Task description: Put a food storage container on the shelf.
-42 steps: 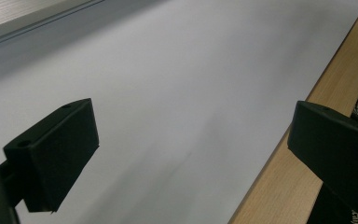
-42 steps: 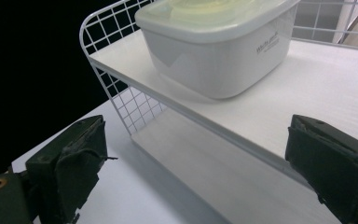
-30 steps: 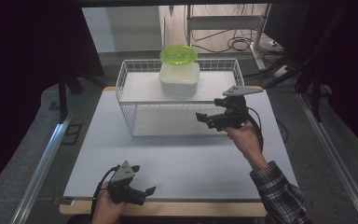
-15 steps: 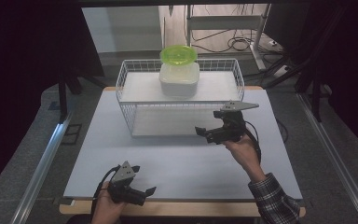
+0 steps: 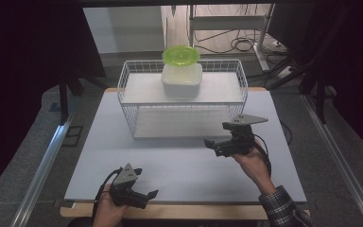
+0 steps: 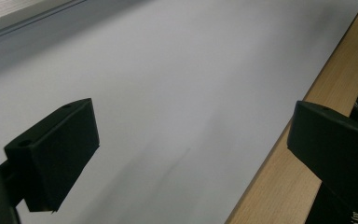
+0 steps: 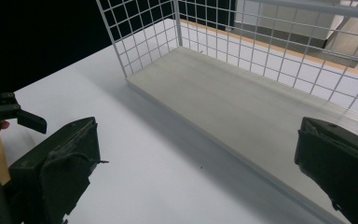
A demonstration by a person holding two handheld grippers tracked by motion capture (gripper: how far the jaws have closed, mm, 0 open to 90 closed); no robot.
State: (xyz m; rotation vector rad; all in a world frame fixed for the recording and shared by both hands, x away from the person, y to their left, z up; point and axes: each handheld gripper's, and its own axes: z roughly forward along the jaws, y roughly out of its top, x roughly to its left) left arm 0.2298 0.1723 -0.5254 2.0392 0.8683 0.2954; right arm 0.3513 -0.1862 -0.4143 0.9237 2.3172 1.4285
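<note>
A white wire rack (image 5: 131, 111) stands at the back middle of the table. On its upper shelf sits a white lidded container (image 5: 182, 81) with a lime-green bowl (image 5: 181, 55) on top. My right gripper (image 5: 216, 135) hovers open in front of the rack's right end, its jaws pointing left at the lower shelf (image 7: 242, 112). Nothing lies between the jaws of the right gripper (image 7: 196, 158). At the table's near edge, left of centre, my left gripper (image 5: 144, 183) rests open. The left gripper (image 6: 191, 140) is empty, over the white mat and the wooden edge (image 6: 279, 158).
A white mat (image 5: 179, 161) covers the table top, with a wooden rim at the front. Metal rails (image 5: 42, 165) run along both sides of the table. Cables and a metal frame (image 5: 227, 28) lie on the floor behind the rack.
My right gripper has drawn back from the rack's right end toward the person and sunk lower over the mat. The left gripper has stayed put.
</note>
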